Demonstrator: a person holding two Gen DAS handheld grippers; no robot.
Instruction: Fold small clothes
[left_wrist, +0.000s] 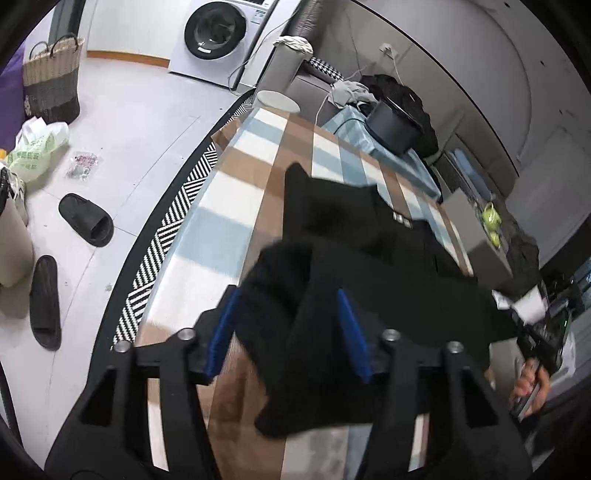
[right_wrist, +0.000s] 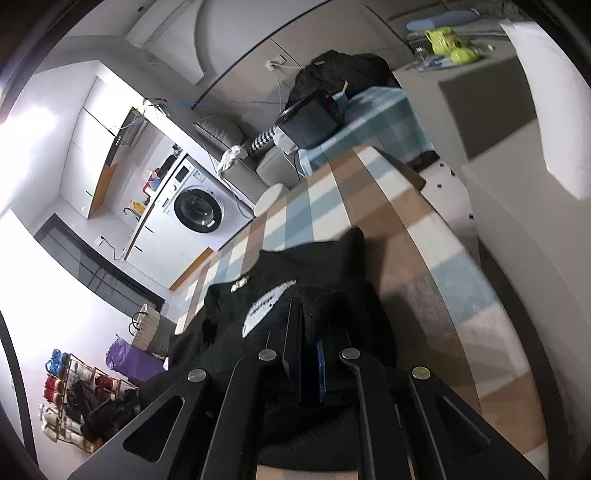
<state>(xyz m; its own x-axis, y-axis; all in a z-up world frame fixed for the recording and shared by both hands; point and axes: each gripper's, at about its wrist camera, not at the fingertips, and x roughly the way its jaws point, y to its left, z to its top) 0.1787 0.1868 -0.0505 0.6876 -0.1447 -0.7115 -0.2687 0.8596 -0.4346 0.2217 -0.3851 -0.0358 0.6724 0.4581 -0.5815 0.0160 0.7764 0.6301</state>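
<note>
Two views logged, left wrist first. Left hand-held gripper (left_wrist: 290, 328) with blue-padded fingers (left_wrist: 223, 332) spread wide apart, black garment (left_wrist: 369, 266) bunched between and under them, no clamp evident. Garment draped across the checked blue, brown and white cloth of the surface (left_wrist: 229, 206), blurred at its near edge. Beyond the garment's far tip: round white disc (left_wrist: 277, 99) at the surface's end, dark bin (left_wrist: 393, 127) on a pale blue cloth. Left of the garment, on the floor: striped rug edge (left_wrist: 173, 221), two black slippers (left_wrist: 86, 219), woven basket (left_wrist: 51, 83), washing machine (left_wrist: 221, 33) further back. Right of the garment: right hand-held gripper (left_wrist: 539, 321), partly seen, held in a hand (left_wrist: 530, 387).

Right wrist view. Right hand-held gripper (right_wrist: 308, 343) with fingers pressed together, pinching a fold of the black garment (right_wrist: 295, 295). White print (right_wrist: 267, 304) facing up on the garment. Garment lying on the surface (right_wrist: 424, 236), mostly toward its near end. Left of the garment: washing machine (right_wrist: 199, 212), shoe rack (right_wrist: 85, 398).
</note>
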